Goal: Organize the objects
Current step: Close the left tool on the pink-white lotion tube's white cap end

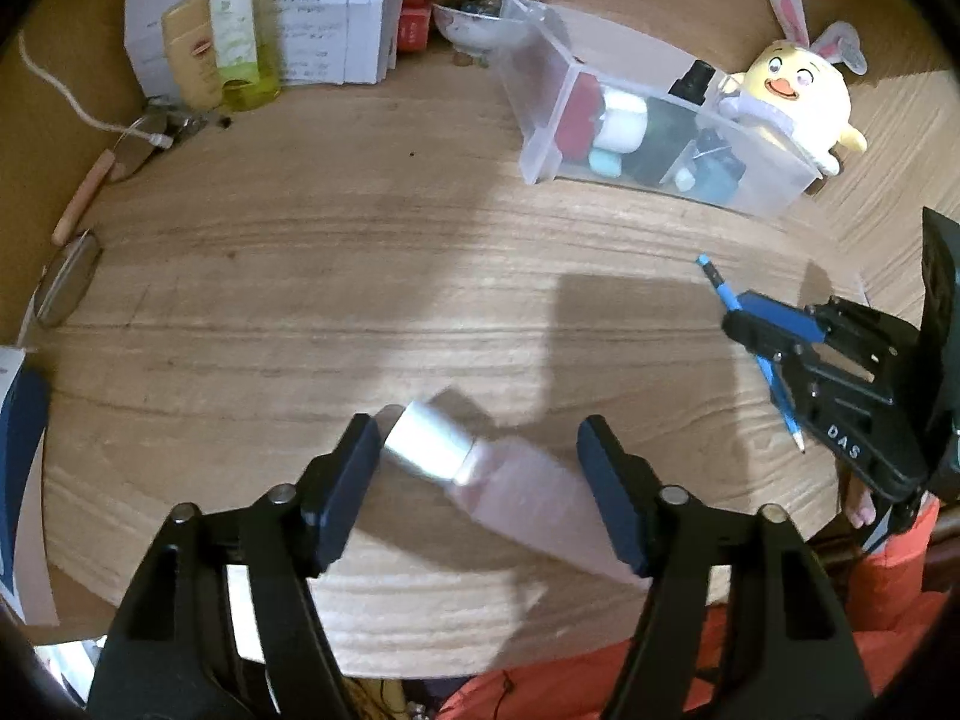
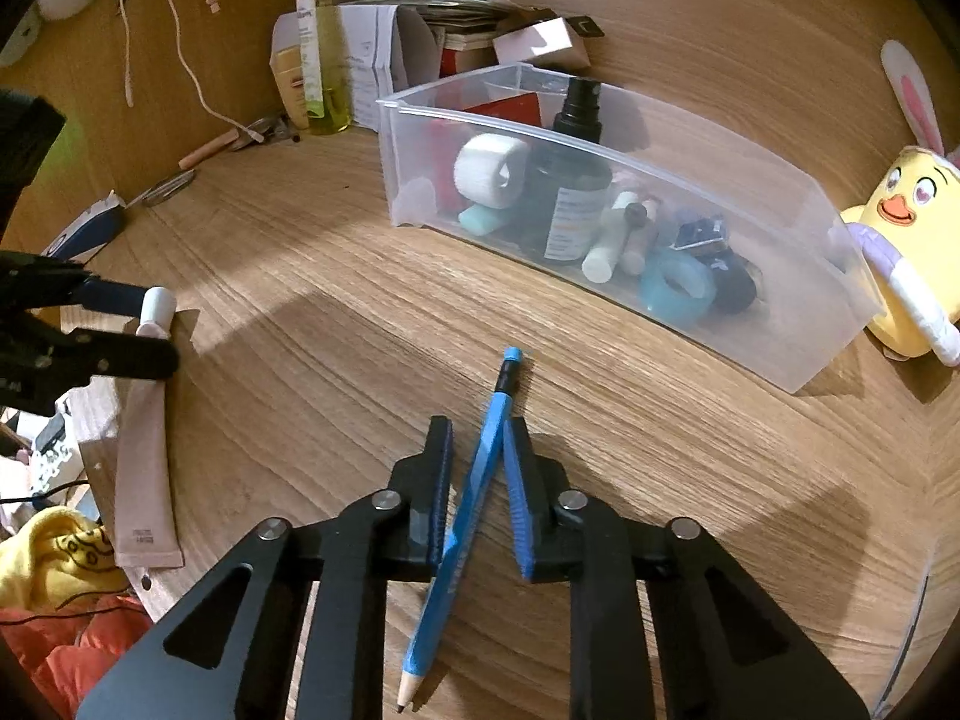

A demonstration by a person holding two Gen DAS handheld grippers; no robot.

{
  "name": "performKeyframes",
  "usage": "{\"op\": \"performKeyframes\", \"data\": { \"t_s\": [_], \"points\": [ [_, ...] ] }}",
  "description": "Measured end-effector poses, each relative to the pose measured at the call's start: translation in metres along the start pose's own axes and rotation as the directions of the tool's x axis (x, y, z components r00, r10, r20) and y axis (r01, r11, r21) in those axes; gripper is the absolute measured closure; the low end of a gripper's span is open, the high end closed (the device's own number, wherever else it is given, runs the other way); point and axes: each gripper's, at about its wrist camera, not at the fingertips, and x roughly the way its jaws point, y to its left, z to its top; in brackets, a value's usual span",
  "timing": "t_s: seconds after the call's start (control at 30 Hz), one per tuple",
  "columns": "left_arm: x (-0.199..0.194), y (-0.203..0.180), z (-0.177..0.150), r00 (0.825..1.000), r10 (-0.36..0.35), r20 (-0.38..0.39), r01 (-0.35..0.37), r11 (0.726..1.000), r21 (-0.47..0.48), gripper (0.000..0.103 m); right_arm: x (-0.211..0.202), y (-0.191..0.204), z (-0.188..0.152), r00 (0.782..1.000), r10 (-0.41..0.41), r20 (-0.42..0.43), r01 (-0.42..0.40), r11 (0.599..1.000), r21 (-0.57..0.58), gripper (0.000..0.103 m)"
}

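lying slantwise between the pads of the right tool, the blue pencil runs from its sharpened tip near the camera to its capped end pointing ahead toward the clear bin. the jaws stand narrowly apart and angled; the right pad touches the barrel, but whether the left pad also presses it i cannot tell, so a firm grip is not certain. the pencil's long axis points almost straight at the bin's near wall, so the coming move looks like a lift and a short carry forward and slightly right.

the left tool is wide open, its 2 pads well apart, astride a pink tube with a silver-white cap lying flat on the desk. the tube lies diagonally across the gap (cap toward the left pad, tail toward the right pad), so closing would catch it on the skew. the bin sits well ahead and to the right of this tool, nearer to the right one.
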Motion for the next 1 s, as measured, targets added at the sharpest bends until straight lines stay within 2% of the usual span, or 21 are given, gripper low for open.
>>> {"op": "performKeyframes", "data": {
  "t_s": [0.03, 0.1, 0.17, 0.2, 0.37, 0.57, 0.8, 1.0],
  "points": [
    [0.001, -0.002, 0.002, 1.000, 0.003, 0.004, -0.003, 1.000, 0.008, 0.046, 0.000, 0.000, 0.000, 1.000, 0.000, 0.000, 0.000, 1.000, -0.001, 0.090],
    [0.003, -0.005, 0.004, 1.000, -0.003, 0.012, 0.003, 1.000, 0.014, 0.063, 0.000, 0.000, 0.001, 1.000, 0.005, 0.000, -0.005, 1.000, 0.000, 0.092],
    [0.004, -0.004, 0.005, 1.000, -0.026, 0.017, 0.026, 1.000, 0.004, 0.071, 0.001, -0.002, 0.001, 1.000, 0.006, 0.000, -0.006, 1.000, 0.007, 0.093],
    [0.004, -0.004, 0.006, 0.999, -0.034, 0.018, 0.034, 0.999, 0.001, 0.079, 0.000, -0.002, 0.001, 1.000, 0.008, 0.000, -0.008, 1.000, 0.011, 0.094],
    [0.006, -0.007, 0.008, 0.998, -0.048, 0.035, 0.048, 0.999, 0.004, 0.080, 0.000, -0.009, 0.002, 1.000, 0.008, 0.002, -0.008, 0.999, 0.046, 0.096],
    [-0.012, -0.017, 0.021, 0.992, -0.056, 0.109, 0.052, 0.998, 0.039, 0.080, -0.003, -0.020, 0.005, 1.000, 0.007, 0.024, -0.009, 0.995, 0.094, 0.096],
    [-0.042, -0.029, 0.044, 0.973, -0.063, 0.221, 0.048, 0.996, 0.071, 0.080, -0.023, -0.034, 0.018, 0.996, -0.010, 0.088, 0.000, 0.993, 0.119, 0.096],
    [-0.062, -0.041, 0.060, 0.950, -0.104, 0.295, 0.077, 0.992, 0.102, 0.081, -0.043, -0.044, 0.031, 0.988, -0.034, 0.154, 0.011, 0.990, 0.144, 0.096]
  ]
}}
